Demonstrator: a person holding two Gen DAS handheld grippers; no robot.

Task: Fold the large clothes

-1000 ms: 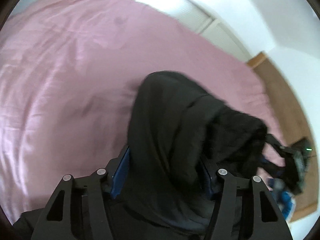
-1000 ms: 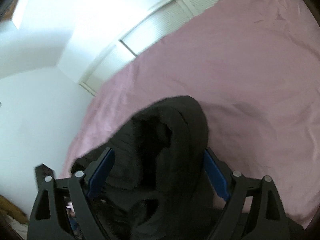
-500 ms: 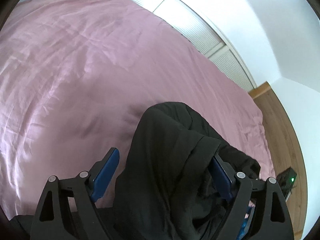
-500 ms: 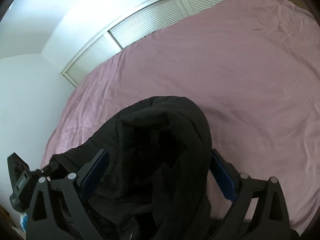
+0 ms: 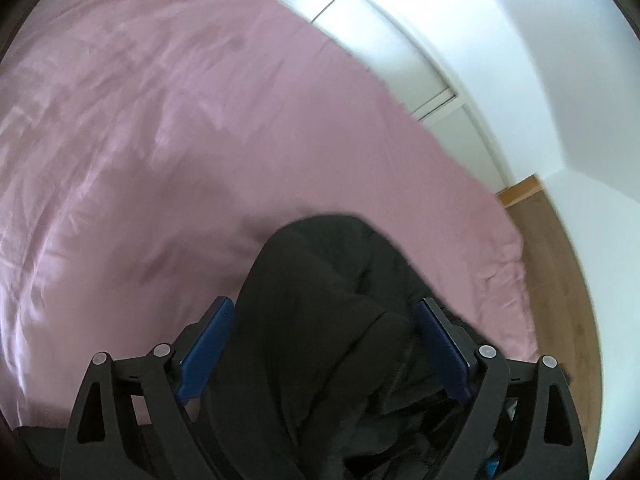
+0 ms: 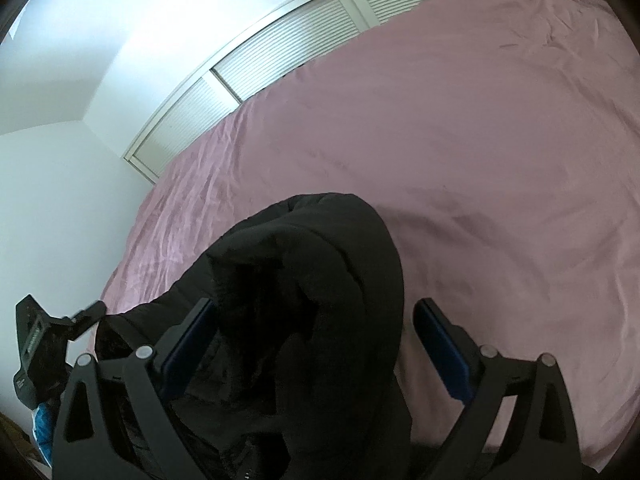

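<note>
A large black padded garment (image 5: pixel 320 312) hangs bunched between the blue-padded jaws of my left gripper (image 5: pixel 324 340), above a pink bed sheet (image 5: pixel 160 140). The jaws stand wide, with the cloth draped through them. In the right wrist view the same black garment (image 6: pixel 304 304) is draped through my right gripper (image 6: pixel 316 340); its jaws stand wide too, and a gap shows beside the right pad (image 6: pixel 440 340). The left gripper's body (image 6: pixel 40 344) shows at the lower left there. The garment's lower part is hidden below both views.
The pink bed (image 6: pixel 480 160) fills most of both views. White louvred wardrobe doors (image 6: pixel 288 44) run behind it. White walls stand around it. A wooden floor (image 5: pixel 560 300) lies past the bed's right edge in the left wrist view.
Both grippers have lifted and tilted back with the garment, showing more bed and wardrobe. The jaws have spread wider than a second ago. The garment stays draped through both.
</note>
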